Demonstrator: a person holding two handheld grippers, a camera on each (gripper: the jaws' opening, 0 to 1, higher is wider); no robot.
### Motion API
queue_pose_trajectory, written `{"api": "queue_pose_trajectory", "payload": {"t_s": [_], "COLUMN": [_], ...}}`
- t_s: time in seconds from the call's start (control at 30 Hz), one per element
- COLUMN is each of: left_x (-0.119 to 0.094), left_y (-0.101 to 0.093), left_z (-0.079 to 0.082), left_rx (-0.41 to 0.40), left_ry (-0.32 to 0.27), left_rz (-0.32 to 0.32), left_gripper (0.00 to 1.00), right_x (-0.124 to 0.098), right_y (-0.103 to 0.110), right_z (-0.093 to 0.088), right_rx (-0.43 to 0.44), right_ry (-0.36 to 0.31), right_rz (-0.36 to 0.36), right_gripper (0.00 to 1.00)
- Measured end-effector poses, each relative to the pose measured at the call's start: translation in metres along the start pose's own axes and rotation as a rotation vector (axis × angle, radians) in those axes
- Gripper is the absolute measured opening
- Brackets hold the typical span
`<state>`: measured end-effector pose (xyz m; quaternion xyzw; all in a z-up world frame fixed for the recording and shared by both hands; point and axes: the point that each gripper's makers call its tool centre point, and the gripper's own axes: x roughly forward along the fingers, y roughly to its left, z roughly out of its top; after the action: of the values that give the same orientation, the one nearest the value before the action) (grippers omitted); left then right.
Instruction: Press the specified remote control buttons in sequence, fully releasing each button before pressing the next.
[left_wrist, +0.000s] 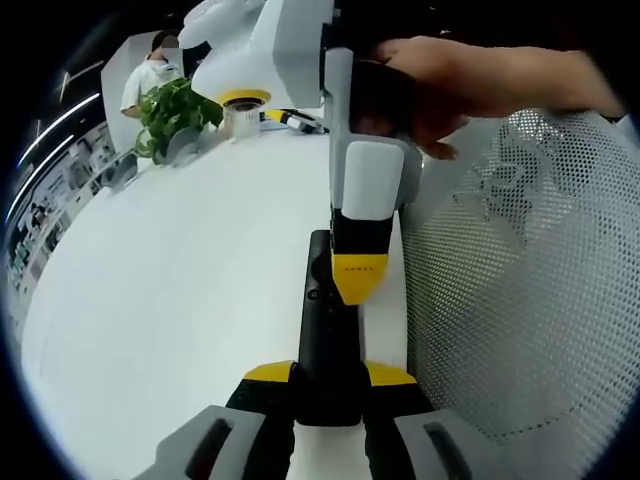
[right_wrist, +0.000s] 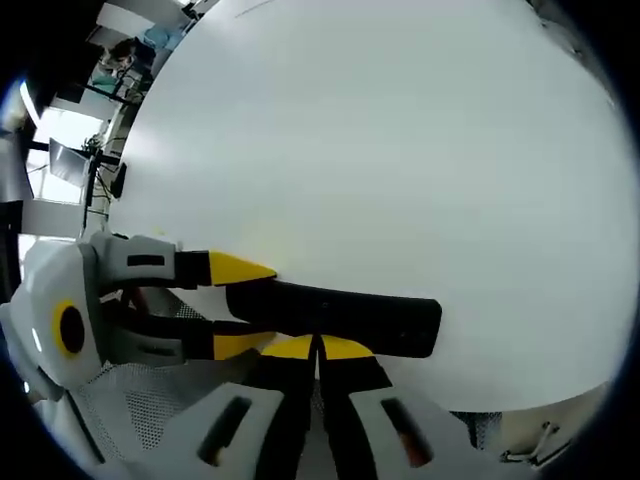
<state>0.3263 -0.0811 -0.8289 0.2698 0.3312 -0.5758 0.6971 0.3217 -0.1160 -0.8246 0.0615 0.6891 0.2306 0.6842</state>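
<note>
A long black remote control (left_wrist: 322, 330) lies lengthwise on the white table (left_wrist: 180, 290), near its right edge. My left gripper (left_wrist: 330, 375) is shut on the remote's near end, one yellow tip on each side. My right gripper (left_wrist: 358, 278), held by a hand, comes down from above with its yellow tip on the remote's upper face. In the right gripper view, my right gripper (right_wrist: 318, 347) has its jaws together, tips against the remote control (right_wrist: 350, 315). The left gripper (right_wrist: 238, 305) clamps the remote's left end there.
A white mesh chair back (left_wrist: 520, 280) stands close along the table's right edge. At the far end sit a potted green plant (left_wrist: 175, 110) and a yellow-lidded jar (left_wrist: 243, 108); a person (left_wrist: 150, 75) stands behind them. Bare tabletop (right_wrist: 380, 150) spreads beyond the remote.
</note>
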Motion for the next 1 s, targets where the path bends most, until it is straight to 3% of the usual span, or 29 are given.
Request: {"api": "queue_pose_trajectory", "payload": {"t_s": [0.33,0.63,1.0], "left_x": [0.0,0.0,0.0], "left_y": [0.0,0.0,0.0], "left_z": [0.0,0.0,0.0], "left_rx": [0.002,0.005,0.004], "left_ry": [-0.001,0.001,0.0], "left_rz": [-0.001,-0.003,-0.001], "left_gripper": [0.25,0.25,0.25], "right_x": [-0.002,0.001,-0.004], "right_y": [0.011,0.01,0.003], "right_z": [0.013,0.015,0.019], "right_rx": [0.009,-0.031,0.01], "right_ry": [-0.072,-0.084,-0.104], "right_rz": [0.067,0.045,0.04], "right_gripper": [0.0,0.0,0.0]}}
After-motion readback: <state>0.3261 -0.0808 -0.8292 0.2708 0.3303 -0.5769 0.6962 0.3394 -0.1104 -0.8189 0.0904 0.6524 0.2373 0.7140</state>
